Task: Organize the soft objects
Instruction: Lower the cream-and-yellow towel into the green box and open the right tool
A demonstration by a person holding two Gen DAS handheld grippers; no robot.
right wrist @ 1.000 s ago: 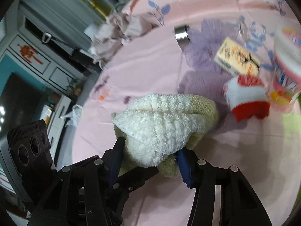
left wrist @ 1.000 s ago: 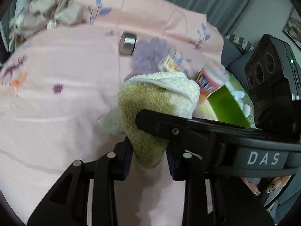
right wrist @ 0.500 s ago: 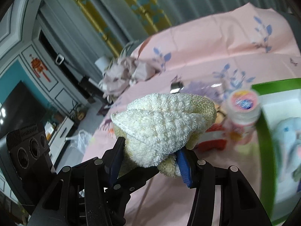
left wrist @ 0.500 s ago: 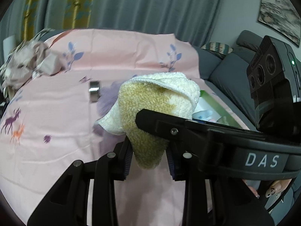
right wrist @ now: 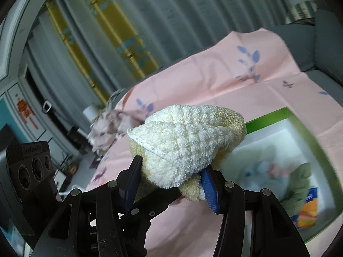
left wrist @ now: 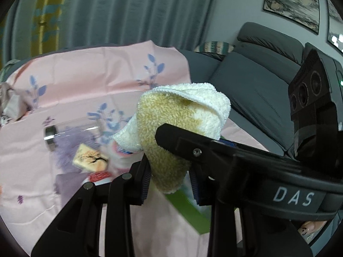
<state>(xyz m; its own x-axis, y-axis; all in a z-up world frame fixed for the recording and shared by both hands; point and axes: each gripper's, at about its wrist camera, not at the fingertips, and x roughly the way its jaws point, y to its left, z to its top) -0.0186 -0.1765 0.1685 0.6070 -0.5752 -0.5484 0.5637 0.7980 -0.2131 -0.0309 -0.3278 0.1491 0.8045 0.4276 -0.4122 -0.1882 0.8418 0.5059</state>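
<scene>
A folded cream and yellow towel (left wrist: 182, 128) hangs in the air above the pink sheet (left wrist: 32, 171). My left gripper (left wrist: 169, 177) is shut on its lower yellow end. My right gripper (right wrist: 171, 182) is shut on the same towel (right wrist: 184, 141), its blue pads pressed into both sides. The right gripper's black frame crosses the left wrist view just in front of the towel. A green-rimmed box (right wrist: 317, 150) with a white inside lies below and right of the towel. It holds a pale blue plush toy (right wrist: 261, 169) and a green cloth (right wrist: 300, 180).
On the sheet lie a metal cylinder (left wrist: 50, 137), a purple fluffy cloth (left wrist: 68, 147), a small yellow box (left wrist: 90, 158) and a red and white item (left wrist: 99, 175). A crumpled pinkish cloth (right wrist: 107, 126) sits far left. A grey sofa (left wrist: 257, 90) stands to the right.
Both grippers rose together with the towel and swung to the right. The small items slid left and down in view, and the green box came in under the towel.
</scene>
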